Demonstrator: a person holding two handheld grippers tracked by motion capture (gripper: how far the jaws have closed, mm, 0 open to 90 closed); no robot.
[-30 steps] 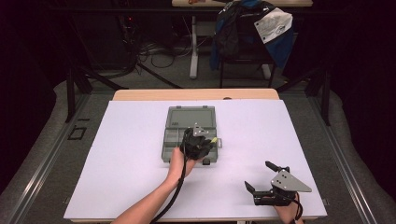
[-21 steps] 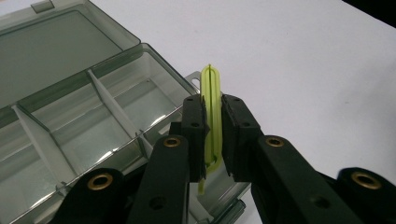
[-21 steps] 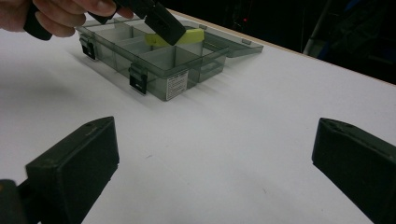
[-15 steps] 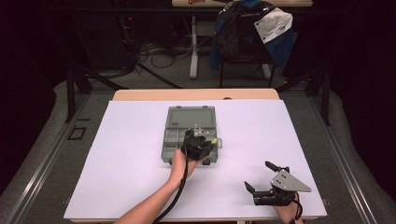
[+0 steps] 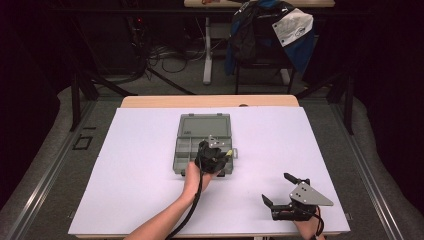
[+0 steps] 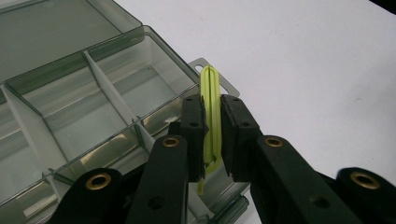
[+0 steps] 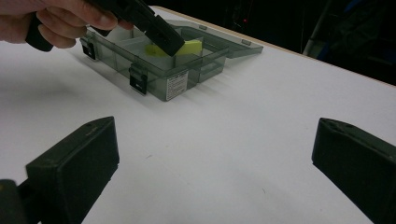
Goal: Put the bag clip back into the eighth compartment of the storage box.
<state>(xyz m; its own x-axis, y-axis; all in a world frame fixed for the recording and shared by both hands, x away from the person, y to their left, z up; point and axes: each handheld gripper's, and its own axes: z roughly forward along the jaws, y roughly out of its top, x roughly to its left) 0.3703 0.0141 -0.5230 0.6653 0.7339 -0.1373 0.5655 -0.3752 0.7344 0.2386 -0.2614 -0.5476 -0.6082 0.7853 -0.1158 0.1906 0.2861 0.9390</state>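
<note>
The left tool [image 6: 212,135] is clamped on a thin yellow-green plastic piece [image 6: 210,100], holding it on edge just above the right-hand corner of an open grey compartment box [image 5: 192,145] that lies near the middle of the white desk [image 5: 130,165]. In the left gripper view the piece stands up between the two black pads [image 6: 194,123], its rounded top poking out beyond them and a short tail showing below; from the right gripper view it reads as a flat yellow tab [image 7: 187,46] over one of the front compartments. It looks light and fairly stiff, but narrow and smooth, so it could twist or slip if pinched near an end; the broad flat faces around its middle, where the pads sit now, seem the safest place to hold it. The box is thin clear plastic with slim dividers, likely to slide on the desk if knocked. The right tool [image 5: 285,200] rests low at the near right of the desk, well apart from the box, its jaws spread wide and empty.
</note>
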